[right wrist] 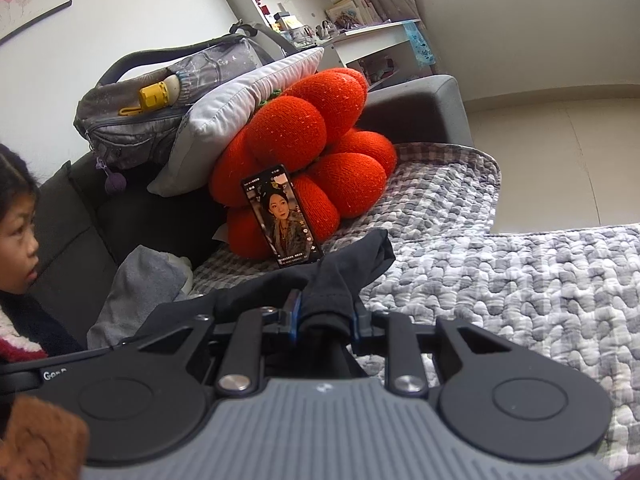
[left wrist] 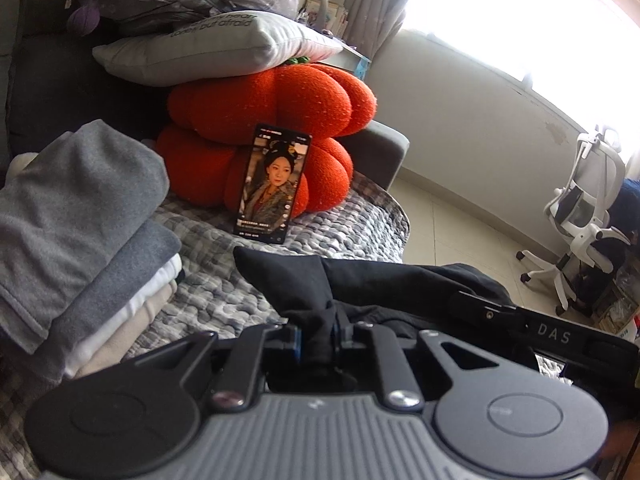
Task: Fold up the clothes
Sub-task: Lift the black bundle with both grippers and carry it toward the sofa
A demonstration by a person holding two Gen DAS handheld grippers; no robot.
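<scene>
A black garment (left wrist: 384,280) is stretched between both grippers above the grey quilted cover (left wrist: 224,280). My left gripper (left wrist: 320,338) is shut on a bunched edge of it, with a corner of cloth sticking up past the jaws. In the right wrist view my right gripper (right wrist: 326,316) is shut on another bunch of the black garment (right wrist: 344,268), whose corner pokes up toward the phone. A stack of folded clothes (left wrist: 80,240), grey over white and beige, sits at the left. The other gripper's black body (left wrist: 560,332) shows at the right of the left wrist view.
A phone (left wrist: 272,190) with a lit screen leans on an orange pumpkin cushion (left wrist: 280,112); a grey pillow (left wrist: 216,48) and a bag (right wrist: 160,108) lie on top. A person (right wrist: 16,220) sits at the left on the dark sofa (right wrist: 416,108). A white office chair (left wrist: 588,208) stands on the floor.
</scene>
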